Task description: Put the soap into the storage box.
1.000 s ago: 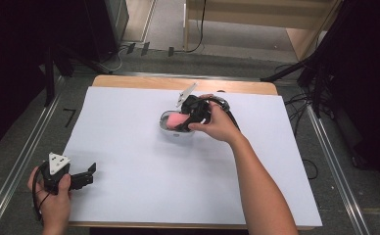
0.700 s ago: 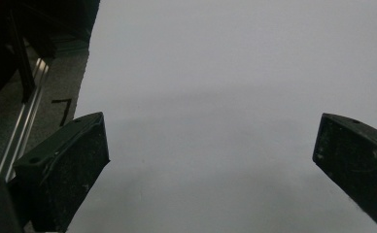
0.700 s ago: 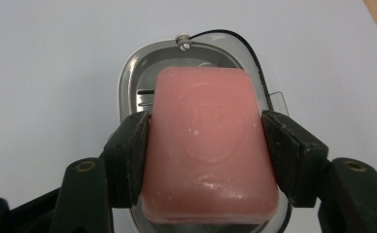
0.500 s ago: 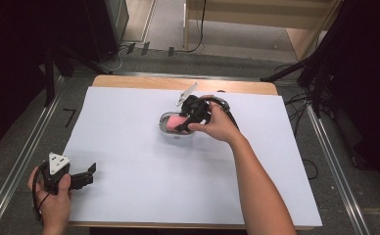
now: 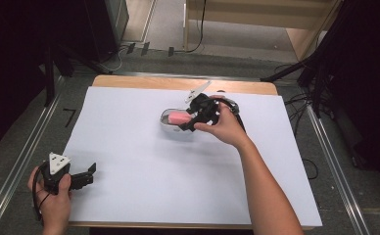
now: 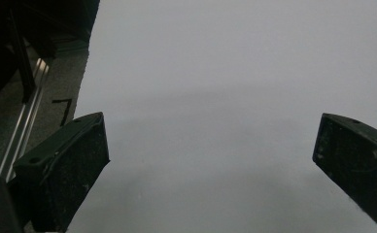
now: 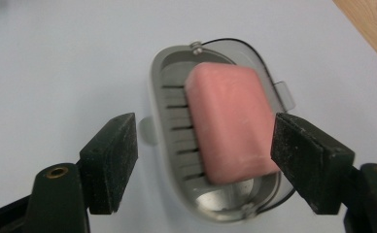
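Lying in its grey dish (image 7: 177, 73), pink soap (image 7: 230, 121) between the right gripper (image 7: 203, 165)'s released jaws.

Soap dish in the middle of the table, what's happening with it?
A person holds a two-jaw gripper in each hand. The right gripper is open over the grey soap dish, its jaws either side of the pink soap bar that lies tilted in the dish; whether they touch it is unclear. The left gripper is open and idle at the near left corner of the white table.
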